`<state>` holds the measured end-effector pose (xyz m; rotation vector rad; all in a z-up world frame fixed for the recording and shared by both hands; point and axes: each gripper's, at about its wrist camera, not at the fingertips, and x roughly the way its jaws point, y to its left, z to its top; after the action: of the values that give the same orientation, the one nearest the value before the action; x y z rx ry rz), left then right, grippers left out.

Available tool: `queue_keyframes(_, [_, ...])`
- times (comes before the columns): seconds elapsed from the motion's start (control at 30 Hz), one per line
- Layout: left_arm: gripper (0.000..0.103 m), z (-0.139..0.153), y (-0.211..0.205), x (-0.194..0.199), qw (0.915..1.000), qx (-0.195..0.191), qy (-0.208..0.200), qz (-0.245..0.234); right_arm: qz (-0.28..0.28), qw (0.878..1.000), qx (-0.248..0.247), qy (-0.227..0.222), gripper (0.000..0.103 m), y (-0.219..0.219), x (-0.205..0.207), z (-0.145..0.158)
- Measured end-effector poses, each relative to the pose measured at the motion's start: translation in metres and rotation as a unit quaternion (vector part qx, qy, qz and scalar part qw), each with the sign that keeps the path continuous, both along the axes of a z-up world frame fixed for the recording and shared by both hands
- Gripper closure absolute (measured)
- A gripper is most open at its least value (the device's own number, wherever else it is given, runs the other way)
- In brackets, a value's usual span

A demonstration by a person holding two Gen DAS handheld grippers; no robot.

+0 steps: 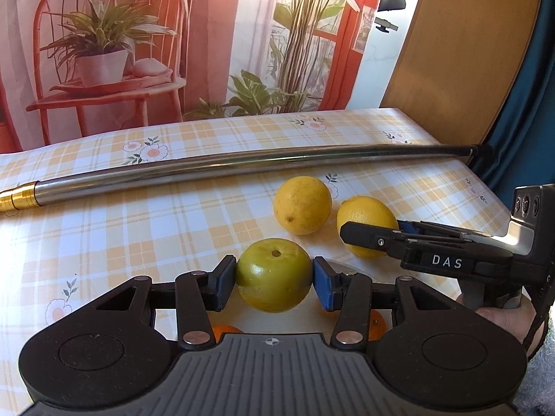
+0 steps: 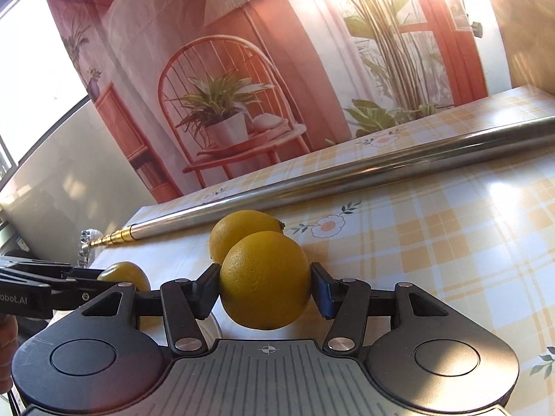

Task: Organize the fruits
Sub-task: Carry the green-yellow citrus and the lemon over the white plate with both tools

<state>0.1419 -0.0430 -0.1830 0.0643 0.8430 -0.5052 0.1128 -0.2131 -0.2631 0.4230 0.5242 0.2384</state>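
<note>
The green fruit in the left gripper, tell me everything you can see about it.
The green fruit is round, smooth and glossy, yellowish green with a small brown stem pit facing up and toward the camera. The left gripper is shut on it, one blue-padded finger pressing each side. It seems lifted just above the checked tablecloth, though contact underneath is hidden. It touches nothing else: two lemons lie apart beyond it, and bits of orange fruit show below the gripper.

A white tablecloth (image 1: pixel 104 242) with pale orange checks and small white-and-peach flowers. On it, a shiny silver pole (image 1: pixel 242 164) with a gold end. Near the pole, two yellow lemons (image 1: pixel 301 204) and a yellow-green round fruit (image 1: pixel 274 274) between blue gripper pads (image 1: pixel 324 286). Behind, a terracotta-and-white backdrop (image 1: pixel 208 34) printed with green plants.
</note>
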Motion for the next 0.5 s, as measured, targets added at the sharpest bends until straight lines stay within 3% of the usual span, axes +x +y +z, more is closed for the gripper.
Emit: queue_keyframes(0.5, [0.053, -0.021, -0.006, -0.001, 0.9993, 0.031, 0.019, -0.008, 0.005, 1.0, -0.002, 0.002, 0.052, 0.002, 0.001, -0.001])
